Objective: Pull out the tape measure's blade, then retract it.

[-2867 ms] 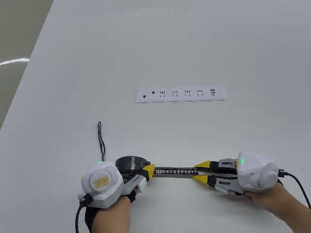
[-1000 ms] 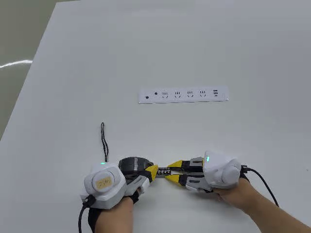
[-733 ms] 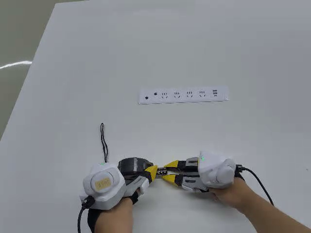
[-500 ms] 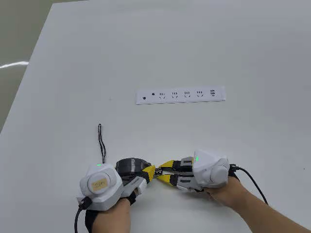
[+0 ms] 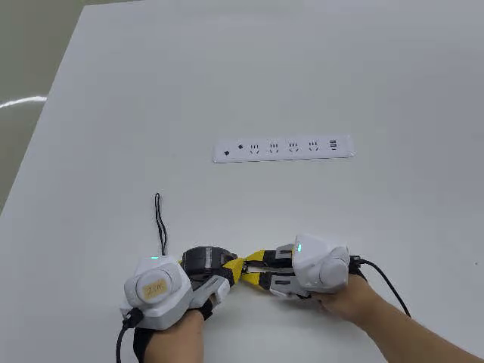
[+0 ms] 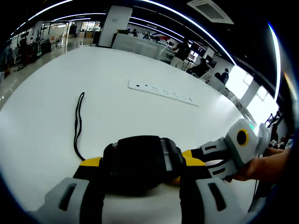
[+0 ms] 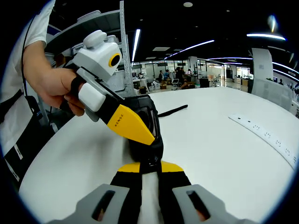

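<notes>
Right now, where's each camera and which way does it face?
Head view: on the headset, looking down at the table; left hand, right hand, left tool, right tool show.
Left gripper view: on the left tool, facing over the tape measure toward the power strip; right tool shows.
Right gripper view: on the right tool, facing the tape measure; left tool and left hand show.
All share the tape measure.
</notes>
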`<act>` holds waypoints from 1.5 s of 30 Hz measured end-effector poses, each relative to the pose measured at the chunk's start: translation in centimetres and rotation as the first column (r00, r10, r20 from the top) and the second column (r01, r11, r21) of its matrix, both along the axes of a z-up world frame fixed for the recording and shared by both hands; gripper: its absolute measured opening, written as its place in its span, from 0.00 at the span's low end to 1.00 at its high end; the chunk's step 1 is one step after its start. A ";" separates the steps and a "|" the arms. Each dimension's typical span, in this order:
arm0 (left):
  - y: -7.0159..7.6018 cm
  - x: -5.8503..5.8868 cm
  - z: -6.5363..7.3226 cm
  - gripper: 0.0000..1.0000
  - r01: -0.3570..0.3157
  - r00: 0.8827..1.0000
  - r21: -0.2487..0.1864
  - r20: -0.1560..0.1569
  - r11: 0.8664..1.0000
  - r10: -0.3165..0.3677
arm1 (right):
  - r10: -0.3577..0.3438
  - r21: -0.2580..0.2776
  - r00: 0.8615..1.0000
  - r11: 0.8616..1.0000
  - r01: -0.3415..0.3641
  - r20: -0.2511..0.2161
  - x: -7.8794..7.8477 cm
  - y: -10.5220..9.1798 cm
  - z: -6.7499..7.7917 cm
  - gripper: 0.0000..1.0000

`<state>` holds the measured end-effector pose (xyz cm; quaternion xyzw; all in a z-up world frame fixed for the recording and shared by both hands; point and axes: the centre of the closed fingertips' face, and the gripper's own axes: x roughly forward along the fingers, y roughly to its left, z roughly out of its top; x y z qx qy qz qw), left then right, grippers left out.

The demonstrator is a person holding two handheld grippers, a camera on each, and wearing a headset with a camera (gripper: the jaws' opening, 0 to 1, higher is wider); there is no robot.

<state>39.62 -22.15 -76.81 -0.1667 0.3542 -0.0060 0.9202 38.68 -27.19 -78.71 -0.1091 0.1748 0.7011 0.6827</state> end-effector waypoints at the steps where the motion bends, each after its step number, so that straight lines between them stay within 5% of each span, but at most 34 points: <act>1: 0.0 0.0 0.0 0.63 0.000 1.000 -0.001 0.000 1.000 0.000 | 0.003 -0.001 1.000 1.000 -0.003 0.006 -0.1 0.0 0.0 0.11; 25: -0.1 0.0 -0.1 0.63 0.010 1.000 0.008 -0.001 1.000 -0.010 | 0.016 -0.002 1.000 1.000 -0.016 -0.002 0.1 -0.4 0.2 0.14; 37: -0.1 0.0 0.0 0.63 0.009 1.000 0.002 0.001 1.000 -0.009 | 0.046 -0.012 0.998 0.999 -0.046 0.053 0.1 0.1 0.2 0.11; 45: -0.1 0.0 0.0 0.63 0.009 1.000 0.003 0.003 1.000 -0.009 | 0.048 -0.014 0.998 0.999 -0.047 0.046 0.0 0.1 0.1 0.12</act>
